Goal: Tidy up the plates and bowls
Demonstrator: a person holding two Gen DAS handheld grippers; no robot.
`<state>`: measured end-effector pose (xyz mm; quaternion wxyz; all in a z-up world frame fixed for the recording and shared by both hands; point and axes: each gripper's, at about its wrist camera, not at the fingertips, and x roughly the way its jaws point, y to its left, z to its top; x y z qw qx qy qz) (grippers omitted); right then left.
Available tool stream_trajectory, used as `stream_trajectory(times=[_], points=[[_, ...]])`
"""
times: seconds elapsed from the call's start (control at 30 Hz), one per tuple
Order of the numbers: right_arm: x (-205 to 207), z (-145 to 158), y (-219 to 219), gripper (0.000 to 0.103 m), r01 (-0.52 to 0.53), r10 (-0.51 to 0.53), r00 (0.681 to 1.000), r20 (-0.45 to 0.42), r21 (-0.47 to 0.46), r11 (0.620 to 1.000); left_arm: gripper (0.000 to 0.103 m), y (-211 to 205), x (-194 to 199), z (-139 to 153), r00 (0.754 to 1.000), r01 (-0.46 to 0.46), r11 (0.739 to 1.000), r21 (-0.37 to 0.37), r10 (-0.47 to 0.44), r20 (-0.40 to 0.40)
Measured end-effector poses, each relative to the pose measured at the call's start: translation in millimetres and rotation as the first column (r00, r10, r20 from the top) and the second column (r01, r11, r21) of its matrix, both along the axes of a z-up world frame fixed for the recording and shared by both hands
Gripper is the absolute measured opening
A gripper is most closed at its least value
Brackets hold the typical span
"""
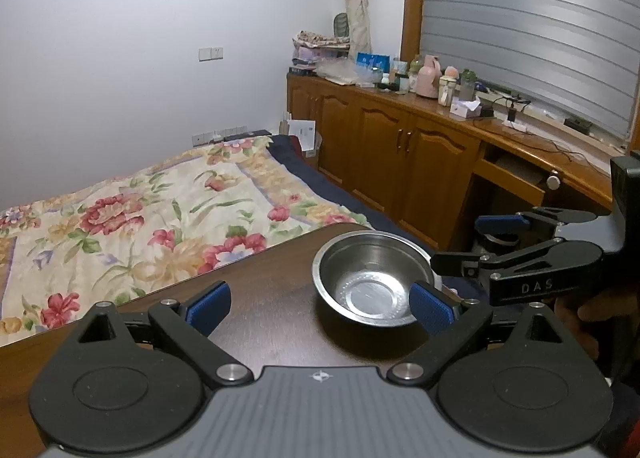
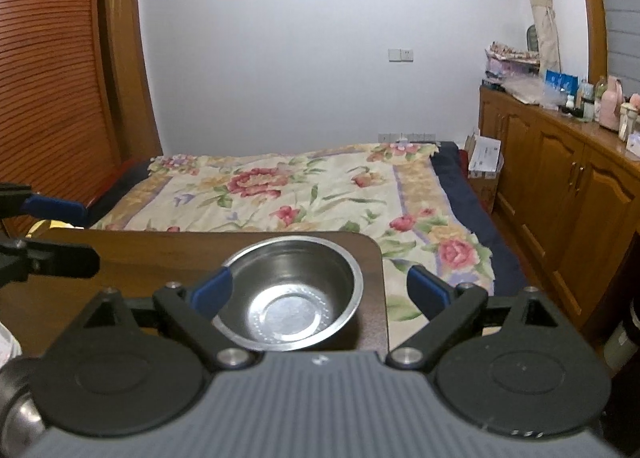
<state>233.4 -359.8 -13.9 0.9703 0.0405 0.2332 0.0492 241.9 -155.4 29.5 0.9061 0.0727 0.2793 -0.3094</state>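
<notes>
- A dark brown wooden desk (image 2: 168,258) with a rounded far right corner is seen in both wrist views; its top is smooth and faintly glossy.
- Beyond the desk a bed (image 2: 304,193) is spread with a cream quilt printed with red flowers; a dark blue layer shows along its right edge.
- A plain white wall (image 2: 304,37) closes the far side of the room, with switch plates on it.
- A row of wooden cabinets (image 1: 400,153) runs along the right, its top crowded with bottles, boxes and folded cloth; a closed grey blind (image 1: 532,17) hangs above it.
- A ribbed wooden panel (image 2: 44,69) stands at the far left.
- A round steel bowl (image 2: 290,294) is set upright near the desk's far right corner, its mouth facing up; being round, it has no long axis to tell.
- The right hand-held gripper (image 2: 320,292) is spread wide and released; its left blue pad is seen at the bowl's near left rim, but contact cannot be told, and the right pad stands off past the desk's edge.
- The left hand-held gripper (image 1: 320,308) is likewise spread wide and grasps nothing; the bowl lies just ahead of its right pad.
- Something pale and something metallic show blurred at the near left edge of the right wrist view and cannot be told.
</notes>
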Motion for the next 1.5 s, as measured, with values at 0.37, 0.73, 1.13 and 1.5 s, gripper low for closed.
stream_trajectory(times=[0.37,0.73,1.13,1.5], points=[[21,-24,-12,0.092,-0.017,0.020,0.998,-0.056,0.065,0.998,0.093,-23,32,-20,0.998,0.037,0.999,0.031,-0.035,-0.059],[25,-30,-15,0.086,-0.042,0.053,0.995,-0.082,0.127,0.991,0.083,-43,55,-33,0.990,0.084,0.996,0.040,-0.079,-0.114],[32,-39,-19,0.067,-0.052,0.075,0.991,-0.113,0.196,0.979,0.060,-47,76,-47,0.978,0.077,0.997,0.029,-0.070,-0.199],[33,-44,-20,0.045,-0.046,0.083,0.986,-0.148,0.238,0.970,0.039,-46,91,-57,0.951,0.044,0.999,-0.026,-0.050,-0.304]])
